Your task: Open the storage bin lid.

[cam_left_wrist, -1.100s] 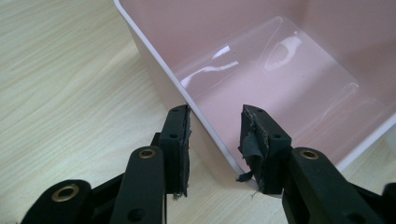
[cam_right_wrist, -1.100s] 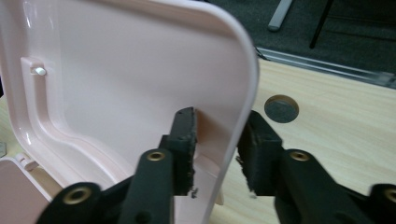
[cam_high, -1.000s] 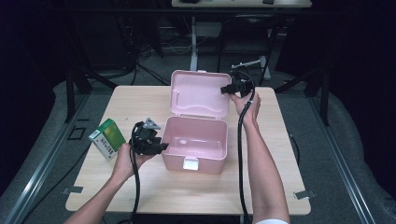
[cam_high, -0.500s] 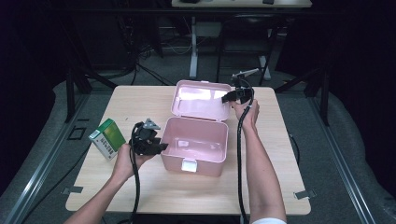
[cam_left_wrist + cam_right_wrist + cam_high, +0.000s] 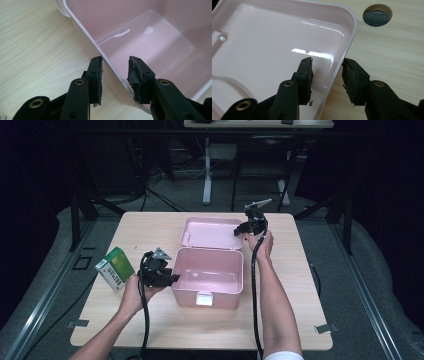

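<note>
We are looking along the right gripper (image 5: 325, 75), whose two black jaws are straddling the rim of the pink lid (image 5: 269, 40), one inside, one outside over the wooden table (image 5: 394, 50). The jaws have just been opening, with gaps showing beside the rim. A round grommet hole (image 5: 377, 15) is sitting beyond the lid's corner.

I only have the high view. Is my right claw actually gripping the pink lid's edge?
Observer: No. The lid has its rim between the jaws of the right claw, with a gap on each side, so nothing is pinched.
Operator: And the left claw?
Observer: The left claw straddles the box's side wall. I cannot tell whether it clamps.
Operator: Anything beside the lid?
Observer: A round hole with a grey plug in the table, just past the lid's corner.
</note>
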